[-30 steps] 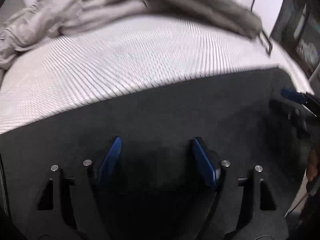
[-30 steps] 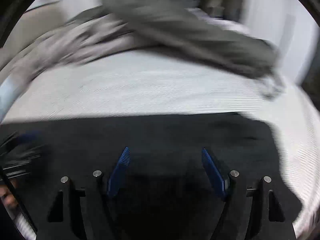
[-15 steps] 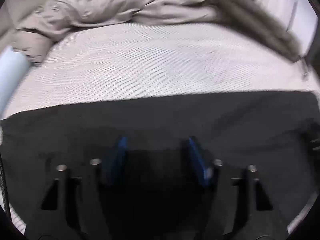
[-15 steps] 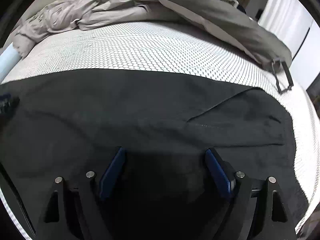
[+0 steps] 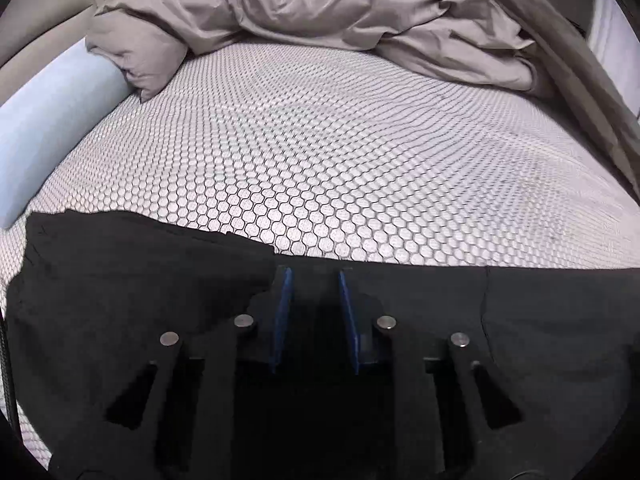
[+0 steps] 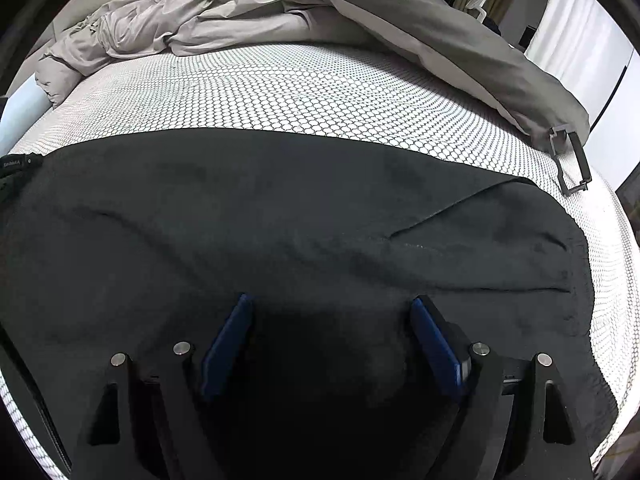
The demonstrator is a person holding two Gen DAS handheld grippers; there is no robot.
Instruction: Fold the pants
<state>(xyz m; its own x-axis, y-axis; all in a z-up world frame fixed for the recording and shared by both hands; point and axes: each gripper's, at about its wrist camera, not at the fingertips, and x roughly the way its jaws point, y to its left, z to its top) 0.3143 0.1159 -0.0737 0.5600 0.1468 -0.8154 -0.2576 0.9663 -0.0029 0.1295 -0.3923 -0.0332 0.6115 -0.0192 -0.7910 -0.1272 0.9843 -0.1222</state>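
Black pants point(image 6: 280, 216) lie spread flat across the near part of a bed with a white honeycomb-pattern sheet point(image 5: 340, 152). In the left wrist view the pants point(image 5: 120, 288) fill the bottom, and their far edge runs just past my fingertips. My left gripper point(image 5: 314, 276) sits at that edge; its jaws are closing, with a narrow gap left and black cloth between the blue pads point(image 5: 283, 308). My right gripper point(image 6: 332, 308) hovers low over the middle of the pants, open wide, and its pads point(image 6: 230, 340) grip nothing.
A crumpled grey duvet point(image 5: 320, 20) is piled along the far side of the bed and trails down the right side point(image 6: 460, 40). A pale blue bolster point(image 5: 52, 120) lies at the left edge. A dark rectangular frame point(image 6: 570, 160) rests on the sheet at the right.
The left gripper slid sideways along the pants to their far edge and its jaws narrowed a lot. The right gripper sank slightly toward the cloth and opened a little wider.
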